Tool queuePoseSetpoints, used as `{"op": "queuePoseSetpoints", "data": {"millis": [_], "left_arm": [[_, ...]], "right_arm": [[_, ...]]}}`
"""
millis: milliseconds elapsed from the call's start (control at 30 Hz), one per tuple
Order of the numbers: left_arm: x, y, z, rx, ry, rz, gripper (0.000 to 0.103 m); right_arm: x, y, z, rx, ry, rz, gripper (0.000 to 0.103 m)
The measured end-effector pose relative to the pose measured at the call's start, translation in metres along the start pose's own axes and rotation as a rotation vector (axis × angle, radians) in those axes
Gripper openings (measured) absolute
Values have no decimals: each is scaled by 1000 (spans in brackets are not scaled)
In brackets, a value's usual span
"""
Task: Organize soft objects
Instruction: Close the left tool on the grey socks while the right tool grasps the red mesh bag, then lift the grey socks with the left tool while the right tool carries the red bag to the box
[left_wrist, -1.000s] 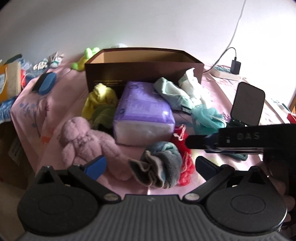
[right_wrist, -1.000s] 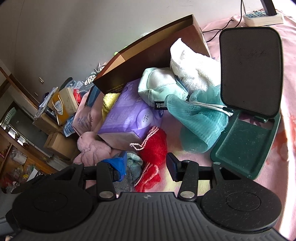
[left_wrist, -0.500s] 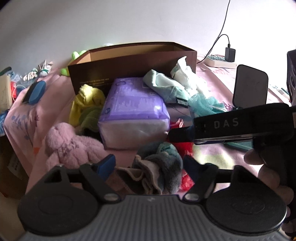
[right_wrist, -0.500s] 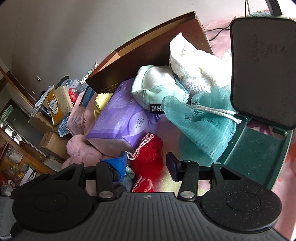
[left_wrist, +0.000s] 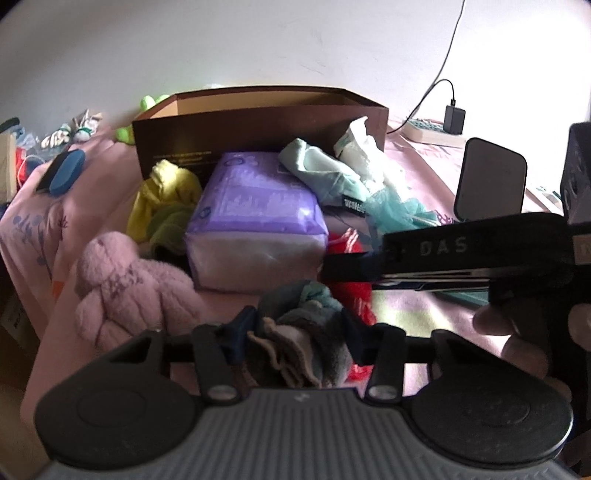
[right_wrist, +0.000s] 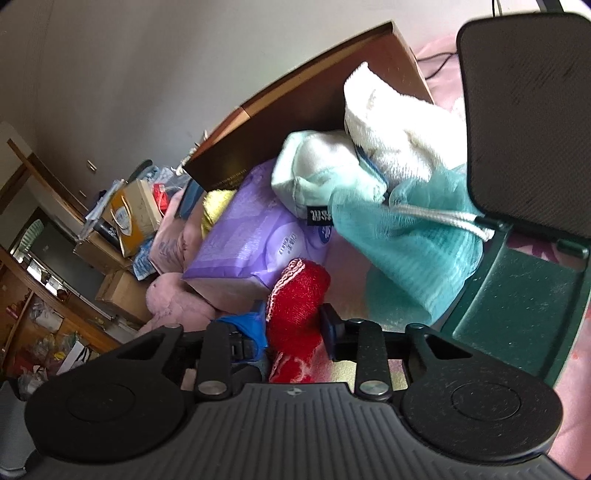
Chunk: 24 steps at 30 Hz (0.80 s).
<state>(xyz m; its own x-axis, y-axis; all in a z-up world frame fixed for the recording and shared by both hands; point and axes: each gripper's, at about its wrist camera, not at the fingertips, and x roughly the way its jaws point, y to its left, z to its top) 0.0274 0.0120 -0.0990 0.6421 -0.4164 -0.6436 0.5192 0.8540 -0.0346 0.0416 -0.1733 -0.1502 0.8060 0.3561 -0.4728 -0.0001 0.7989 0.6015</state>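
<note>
Both grippers have pushed in and narrowed since a second ago, each now straddling its own bundle in front of the purple plastic-wrapped tissue pack (left_wrist: 255, 218), our landmark.

Far left of that pack lies the fuzzy pink plush rabbit (left_wrist: 125, 284), untouched, with a yellow-green terry cloth (left_wrist: 162, 199) behind it. Now the left gripper (left_wrist: 295, 332): its jaws have drawn in around the crumpled grey-and-teal fleece cloth (left_wrist: 299, 325), which sits right between the fingertips, just in front of the pack. The blue pads look to be pressing the folds, though whether the grip is firm I can't quite call. That cloth should be light, limp and squashy, so a pinch across the thick middle of the bunch is the safe hold; grab an edge and it will simply unfurl and trail.

Moving right, the right gripper (right_wrist: 291, 328) has the red knitted mesh pouch (right_wrist: 295, 310) between its fingers, at the pack's front right corner. Jaws partly closed, pads at the pouch's sides, contact likely but not certain. It's soft and springy, so take it mid-body.

Behind the pack stands the open brown cardboard box (left_wrist: 258, 122), the likely drop-off. Right again, a teal mesh drawstring bag (right_wrist: 413, 251) slumps beside a dark green hinged case (right_wrist: 517, 302).
</note>
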Motion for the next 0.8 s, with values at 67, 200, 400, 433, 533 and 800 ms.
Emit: {"op": "queuePoseSetpoints", "data": {"millis": [67,200,400,433,533,800], "left_arm": [[-3,1,-1,-17,6,-15,48],[-9,-1,-5,-24,7,-19,48],[-24,3,0,-58,-19,-25,48],[-28,4,3,-63,-29,-25,48],[-38,8,12,-83,-56,-34,48],[-56,15,41,-82,-107,-31,48]], "right_arm": [[-1,1,0,-13,-1,-10,11],[-13,5,-3,-51,-39,-29,10],[-31,14,2,-108,-89,-22,10],[-33,16,3,-112,-96,-17,10],[-41,22,8,-126,-118,-11,10],[-54,36,30,-168,-131,17,10]]}}
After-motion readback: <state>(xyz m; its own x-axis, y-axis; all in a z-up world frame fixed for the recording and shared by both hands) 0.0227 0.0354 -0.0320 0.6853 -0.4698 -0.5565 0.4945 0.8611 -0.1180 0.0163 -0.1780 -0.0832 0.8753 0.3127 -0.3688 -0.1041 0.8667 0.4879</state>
